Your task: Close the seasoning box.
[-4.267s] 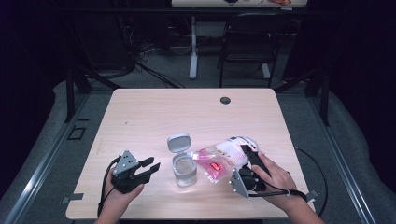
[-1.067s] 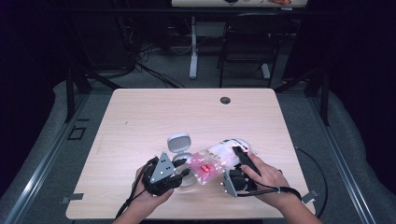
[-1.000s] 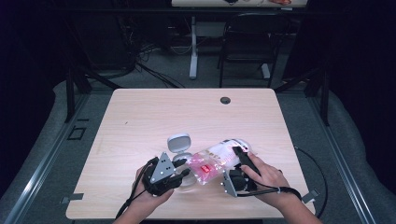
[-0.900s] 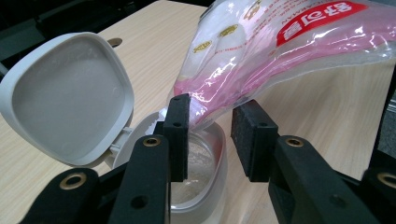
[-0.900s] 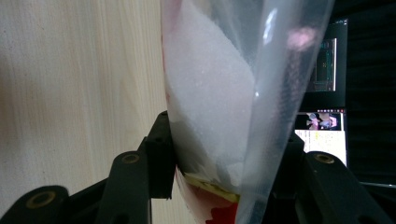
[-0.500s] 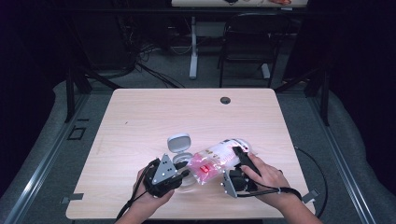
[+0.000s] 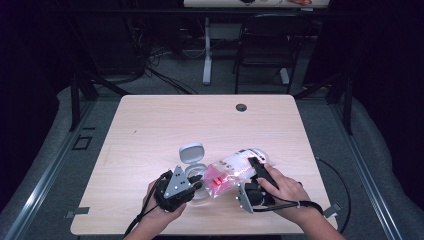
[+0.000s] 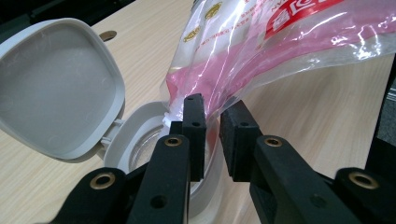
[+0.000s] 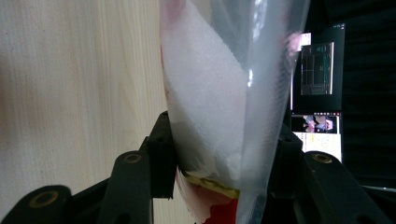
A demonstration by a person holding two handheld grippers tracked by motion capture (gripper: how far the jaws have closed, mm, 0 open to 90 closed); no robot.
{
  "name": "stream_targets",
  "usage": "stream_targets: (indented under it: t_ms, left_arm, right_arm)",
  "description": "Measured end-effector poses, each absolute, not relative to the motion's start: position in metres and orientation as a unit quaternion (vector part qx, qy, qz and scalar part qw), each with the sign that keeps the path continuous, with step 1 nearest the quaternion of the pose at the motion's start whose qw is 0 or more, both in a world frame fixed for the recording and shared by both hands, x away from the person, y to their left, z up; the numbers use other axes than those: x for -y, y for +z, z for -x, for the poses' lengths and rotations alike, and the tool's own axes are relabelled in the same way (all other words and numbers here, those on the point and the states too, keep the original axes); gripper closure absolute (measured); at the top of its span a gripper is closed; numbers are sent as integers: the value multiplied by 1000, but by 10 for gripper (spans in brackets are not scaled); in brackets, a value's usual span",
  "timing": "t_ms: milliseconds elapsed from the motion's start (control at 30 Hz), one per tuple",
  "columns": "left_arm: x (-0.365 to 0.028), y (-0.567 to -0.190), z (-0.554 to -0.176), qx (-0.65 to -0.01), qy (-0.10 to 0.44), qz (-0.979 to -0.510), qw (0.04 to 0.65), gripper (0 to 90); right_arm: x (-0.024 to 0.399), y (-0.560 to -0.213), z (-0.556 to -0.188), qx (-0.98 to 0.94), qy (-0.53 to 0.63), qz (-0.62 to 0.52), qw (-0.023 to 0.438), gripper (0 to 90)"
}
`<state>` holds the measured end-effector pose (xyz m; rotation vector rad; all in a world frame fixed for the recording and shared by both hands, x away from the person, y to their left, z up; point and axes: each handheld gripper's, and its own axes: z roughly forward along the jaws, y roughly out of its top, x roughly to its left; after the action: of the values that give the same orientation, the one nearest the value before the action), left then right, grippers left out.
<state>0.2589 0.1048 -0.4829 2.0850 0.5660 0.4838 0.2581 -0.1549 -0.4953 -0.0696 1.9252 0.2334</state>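
Tipping a Plastic Bag Over an Open Container

Holding the clear plastic bag [image 7: 232, 172] near its upper end, the right tool [image 7: 256, 175] has its jaws set wide on the bag's bulk, with white granules packed between the pads in the right gripper view. The bag lies tilted across the wooden desk [image 7: 165, 130], its pink-printed lower end over the mouth of a clear container [image 8: 140, 154] with a grey rim. The hinged grey lid [image 7: 191, 153] stands flipped open just behind it. The left tool [image 7: 192, 184] sits at the bag's lower corner; its jaws have just been closing and now stand narrowly apart, the plastic edge reaching down between them. I cannot tell whether the pads press on it.
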Motion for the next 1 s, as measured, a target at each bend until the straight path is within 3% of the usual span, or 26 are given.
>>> stream_targets:
  t_ms: [367,1000]
  left_arm:
    - [-106,-484,-259,-223,199,-845,443,882]
    - [-108,-485,-260,-226,205,-848,432,900]
  right_arm:
    - [151,-492,-257,-816,92,43,569,545]
    - [147,-485,-254,-816,82,59,569,553]
